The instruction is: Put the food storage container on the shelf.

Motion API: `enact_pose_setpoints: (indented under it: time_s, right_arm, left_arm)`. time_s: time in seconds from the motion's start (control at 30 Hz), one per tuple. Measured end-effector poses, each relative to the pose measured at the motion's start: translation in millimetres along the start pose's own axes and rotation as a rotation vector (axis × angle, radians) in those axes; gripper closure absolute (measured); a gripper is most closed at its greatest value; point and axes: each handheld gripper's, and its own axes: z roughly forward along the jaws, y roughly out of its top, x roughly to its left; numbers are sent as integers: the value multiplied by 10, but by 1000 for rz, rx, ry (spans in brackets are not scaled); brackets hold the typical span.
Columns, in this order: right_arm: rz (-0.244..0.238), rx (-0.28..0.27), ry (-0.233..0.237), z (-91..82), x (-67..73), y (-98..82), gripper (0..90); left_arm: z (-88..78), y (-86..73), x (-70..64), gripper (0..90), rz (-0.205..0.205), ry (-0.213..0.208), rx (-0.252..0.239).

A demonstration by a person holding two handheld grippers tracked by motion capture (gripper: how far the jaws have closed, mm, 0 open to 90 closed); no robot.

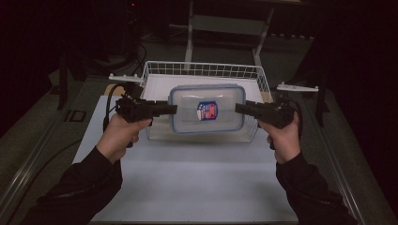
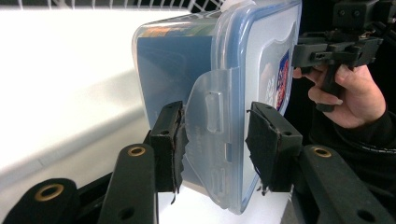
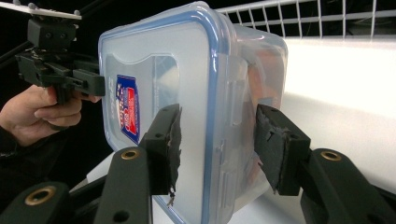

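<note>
**White sheet and wire basket on the grey surface**

The surface (image 1: 61, 140) is a dull grey top with raised rails running along its left and right edges. A large white sheet (image 1: 187, 183) lies flat on it and covers most of the middle. A white wire basket (image 1: 206, 70) stands on the far part of the sheet, its near wall facing the person. On either side of the basket, near its far corners, a small white bracket lies on the grey top: one to its left (image 1: 123, 77), one to its right (image 1: 296, 87).
</note>
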Motion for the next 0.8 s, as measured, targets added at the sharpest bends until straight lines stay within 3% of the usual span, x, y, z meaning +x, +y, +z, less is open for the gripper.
enact_pose_setpoints:
  time_s: [0.13,0.3,0.53,0.8]
  right_arm:
    - [2,-12,-9,54,-40,165,519]
    - [19,-13,-21,142,-150,284,518]
    - [55,-8,-39,256,-311,333,517]
    - [74,-5,-46,299,-374,380,517]
  left_arm:
    - [5,126,51,566,-1,11,-15]
    - [87,305,208,562,-7,24,-22]
    - [222,389,419,556,-55,13,-9]
    - [257,435,522,553,-82,2,-22]
